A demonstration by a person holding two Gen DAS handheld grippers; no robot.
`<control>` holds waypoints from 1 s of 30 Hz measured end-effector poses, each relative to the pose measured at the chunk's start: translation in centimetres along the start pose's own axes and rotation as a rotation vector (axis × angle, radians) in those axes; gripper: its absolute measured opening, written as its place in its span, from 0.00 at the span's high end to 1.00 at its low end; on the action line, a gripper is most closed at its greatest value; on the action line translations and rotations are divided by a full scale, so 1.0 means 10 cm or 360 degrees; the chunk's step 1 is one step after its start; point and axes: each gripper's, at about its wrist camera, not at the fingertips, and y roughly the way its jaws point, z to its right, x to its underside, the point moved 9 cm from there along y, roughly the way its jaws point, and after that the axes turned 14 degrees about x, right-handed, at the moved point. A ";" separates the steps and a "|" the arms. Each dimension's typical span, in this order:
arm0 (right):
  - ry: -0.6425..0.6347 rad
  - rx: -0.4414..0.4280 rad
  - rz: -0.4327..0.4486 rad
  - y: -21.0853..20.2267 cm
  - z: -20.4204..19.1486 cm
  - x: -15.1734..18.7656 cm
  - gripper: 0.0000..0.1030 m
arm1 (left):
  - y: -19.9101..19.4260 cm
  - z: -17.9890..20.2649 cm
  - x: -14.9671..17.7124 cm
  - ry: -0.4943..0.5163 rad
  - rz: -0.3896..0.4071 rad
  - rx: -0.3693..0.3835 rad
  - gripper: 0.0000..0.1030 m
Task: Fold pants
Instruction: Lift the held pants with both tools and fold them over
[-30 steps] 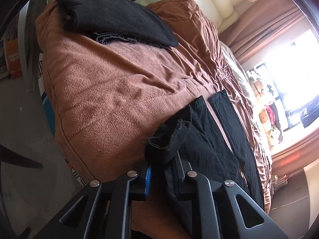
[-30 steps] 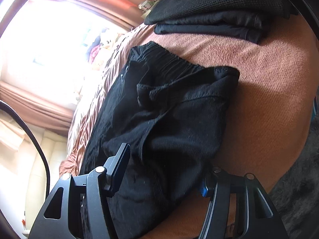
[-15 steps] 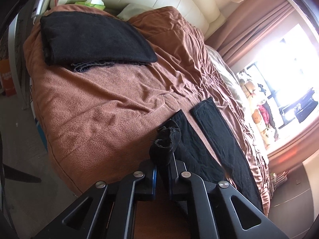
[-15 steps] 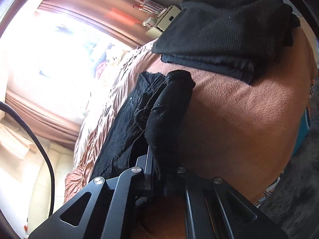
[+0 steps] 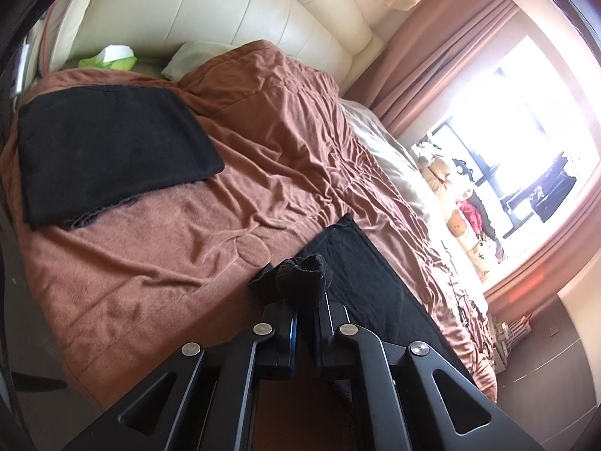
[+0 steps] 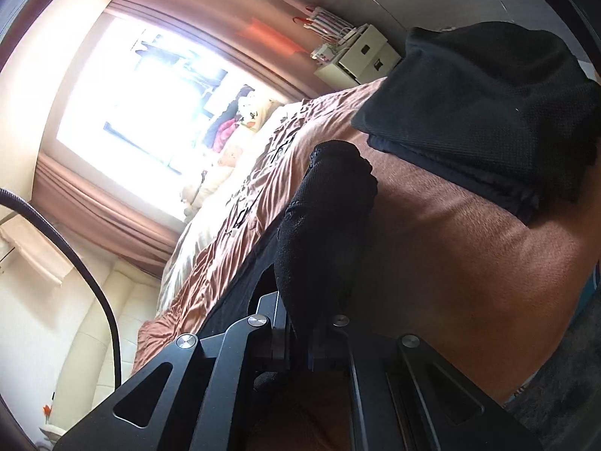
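Nearest to both cameras: the two hand-held grippers are each pinching black cloth, low in the middle of each view.
Left gripper (image 5: pixel 305 321): its jaws are standing almost together and are gripping a bunched end of the black pants (image 5: pixel 370 278); a crumpled tuft is sticking out just past the fingertips.
Right gripper (image 6: pixel 300 332): its jaws are also pressed together and are gripping another bunched part of the same pants (image 6: pixel 325 221), which is rising as a thick dark roll in front of this camera.
Pants, where they are: one flat black part is lying on the brown blanket (image 5: pixel 157 263), near the side of the bed toward the window, and is running from the left gripper away toward the blanket's creases. How the rest of the garment is lying I cannot tell.
Farther on the bed: a stack of folded dark clothes (image 5: pixel 109 154) is resting on the blanket, well apart from the pants; in the right view it (image 6: pixel 488 112) is showing several layers.
Farthest: a cream headboard (image 5: pixel 233 18), brown curtains (image 5: pixel 443 60) and a bright window.
Step in hand, as I judge: both ends are gripped and raised off the blanket, so a fold is beginning.
Next move, as I judge: it is calling for carrying the two held ends together over the flat part, keeping them level with each other, then laying them edge on edge before releasing.
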 end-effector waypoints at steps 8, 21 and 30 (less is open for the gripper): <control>-0.0082 -0.0008 0.0006 0.33 -0.20 -0.26 0.98 | 0.41 0.30 -0.31 0.0078 -0.0024 0.0020 0.93; -0.0145 0.0103 -0.0042 0.56 -0.63 -0.47 0.98 | 1.21 0.51 -0.58 0.0149 -0.0128 0.0001 0.93; -0.0156 0.0259 -0.0075 1.01 -0.97 -0.67 0.98 | 1.93 0.60 -0.69 0.0182 -0.0228 -0.0050 0.93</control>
